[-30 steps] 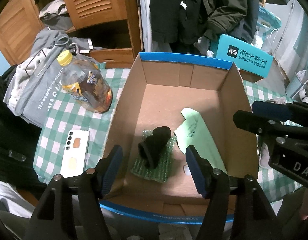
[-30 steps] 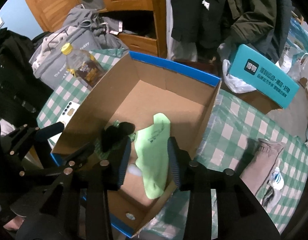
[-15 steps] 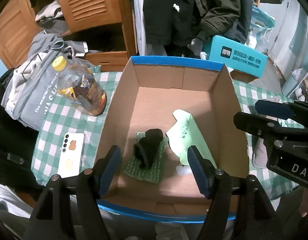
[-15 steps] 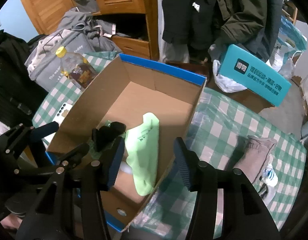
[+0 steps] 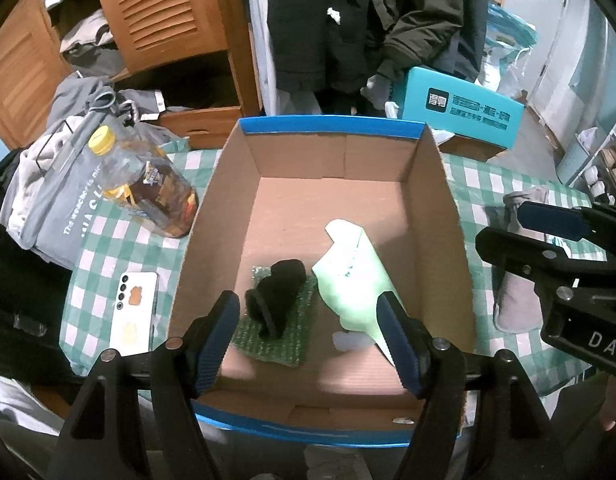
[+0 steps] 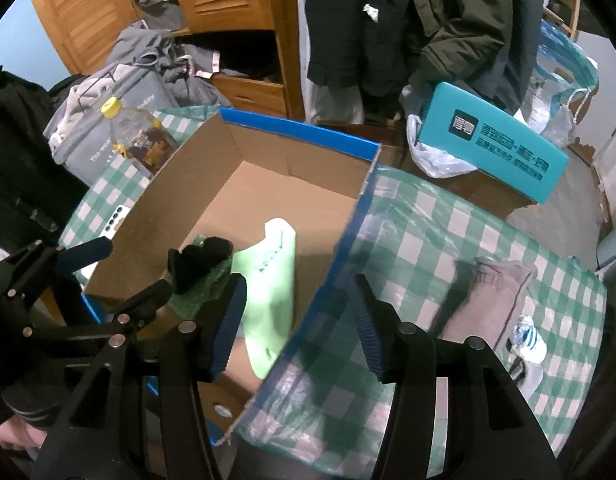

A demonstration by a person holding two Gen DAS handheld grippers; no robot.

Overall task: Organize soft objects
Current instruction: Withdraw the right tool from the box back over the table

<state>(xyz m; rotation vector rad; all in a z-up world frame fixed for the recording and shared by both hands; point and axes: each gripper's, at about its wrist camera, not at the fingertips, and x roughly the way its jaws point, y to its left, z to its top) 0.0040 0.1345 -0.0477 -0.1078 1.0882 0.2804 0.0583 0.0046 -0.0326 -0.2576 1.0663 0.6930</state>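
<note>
Blue-padded and black-framed, the left gripper (image 5: 308, 332) hangs above the near end of the open brown cardboard box with a blue rim (image 5: 332, 131). Its jaws are spread wide and opening, with nothing pinched and no pad touching anything. The right gripper (image 6: 298, 326) straddles the right wall of the box from above: one finger is over the box interior, the other over the green-and-white checked tablecloth (image 6: 448, 236). Its jaws stand apart, clear of the wall, and hold nothing.

Edges and clearance, relative to the box:
- The far half of the box floor is bare cardboard.
- Right of the box, the tablecloth is open up to the grey-brown sock (image 6: 496, 300), which lies flat on the cloth, well apart from the right gripper.
- Left of the box, a clear plastic bottle with a yellow cap (image 5: 148, 192) lies tilted close against the left wall; a white smartphone (image 5: 133, 312) lies nearer.
- Beyond the far wall sits a teal printed carton (image 5: 464, 114).

Inside the box, near end: a rolled black sock (image 5: 278, 298) rests on a green bubble-wrap pad (image 5: 284, 336), below and between the left gripper's fingers. A pale green pouch (image 5: 352, 280) lies just right of it, its near end under that gripper's right finger.
</note>
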